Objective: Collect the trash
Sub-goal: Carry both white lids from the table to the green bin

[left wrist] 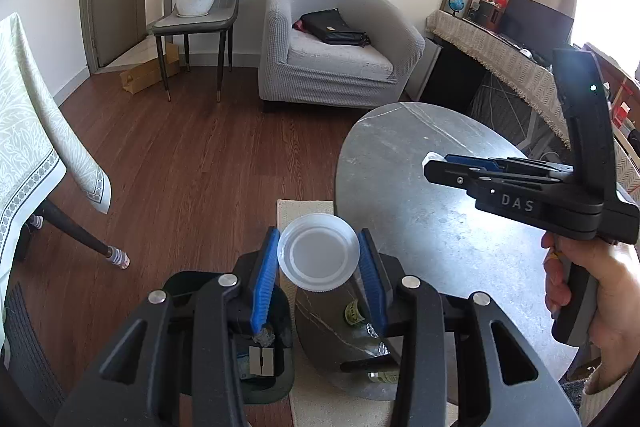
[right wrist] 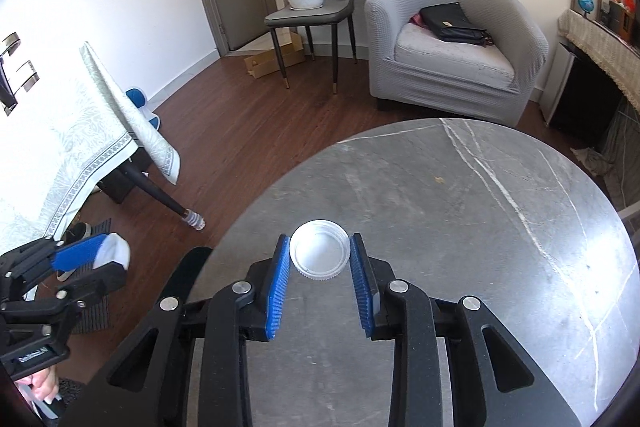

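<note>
My left gripper [left wrist: 319, 233] is shut on a translucent round plastic lid [left wrist: 318, 255], held flat between the blue pads. It hangs just off the left edge of the round grey marble table [left wrist: 420, 187], above a black bin [left wrist: 180, 283] on the floor. My right gripper [right wrist: 320, 238] is shut on a smaller white ribbed screw cap [right wrist: 319, 254] and hovers over the marble table [right wrist: 460, 227]. The left wrist view shows the right gripper [left wrist: 430, 163] from the side, a hand [left wrist: 600, 291] on its handle. The left gripper [right wrist: 116, 259] shows at the right wrist view's left edge.
Under the tabletop, a lower shelf [left wrist: 320, 327] holds bottles [left wrist: 354, 311]. A beige rug [left wrist: 304, 211] lies beneath. A clothed table [right wrist: 72, 131] with a dark leg stands left. Beyond the wooden floor are a grey armchair [right wrist: 456, 43] with a black bag, and a chair [right wrist: 316, 11] bearing a potted plant.
</note>
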A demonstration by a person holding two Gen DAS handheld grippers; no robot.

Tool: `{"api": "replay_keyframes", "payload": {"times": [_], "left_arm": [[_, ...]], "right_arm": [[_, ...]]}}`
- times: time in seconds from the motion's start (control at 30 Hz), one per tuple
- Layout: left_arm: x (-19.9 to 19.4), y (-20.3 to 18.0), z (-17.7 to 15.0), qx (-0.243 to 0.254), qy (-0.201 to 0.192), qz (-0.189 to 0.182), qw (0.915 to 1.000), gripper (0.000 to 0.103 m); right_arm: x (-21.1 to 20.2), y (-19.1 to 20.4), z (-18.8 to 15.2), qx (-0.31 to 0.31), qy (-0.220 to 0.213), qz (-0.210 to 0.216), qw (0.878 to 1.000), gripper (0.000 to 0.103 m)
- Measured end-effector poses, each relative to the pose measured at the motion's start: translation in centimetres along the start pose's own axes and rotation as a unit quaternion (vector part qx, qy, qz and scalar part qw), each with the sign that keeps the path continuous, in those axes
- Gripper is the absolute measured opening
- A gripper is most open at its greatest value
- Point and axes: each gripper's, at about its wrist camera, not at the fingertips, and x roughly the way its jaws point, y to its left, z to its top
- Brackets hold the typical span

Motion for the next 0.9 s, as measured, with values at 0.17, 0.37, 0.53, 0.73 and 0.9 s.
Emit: {"api": "replay_keyframes", "payload": {"times": [0.17,0.37,0.53,0.73,0.9], "left_arm": [[0.3,2.9,-0.8,-0.018,0.012,0.016,0.9996,0.042],[1.0,7.5,-2.6,-0.048,0.036,0.034,0.9976,0.042],[2.3,10.7,-4.4,-0.071,0.07,0.044,0.9941,0.042],[4.6,13.6,-6.4,-0.079,0.125,0.06,0.9872,0.042],[6.1,15.1,-7.9,-0.078,0.164,0.068,0.981,0.042]], "right_arm": [[0.6,3.6,0.6,-0.017,0.001,0.03,0.999,0.03],[2.1,7.4,0.9,-0.041,0.015,0.056,0.998,0.03],[4.0,10.3,0.7,-0.062,0.031,0.066,0.995,0.03],[5.7,13.0,0.5,-0.078,0.048,0.073,0.993,0.03],[6.9,14.3,0.5,-0.084,0.059,0.076,0.992,0.03]]}}
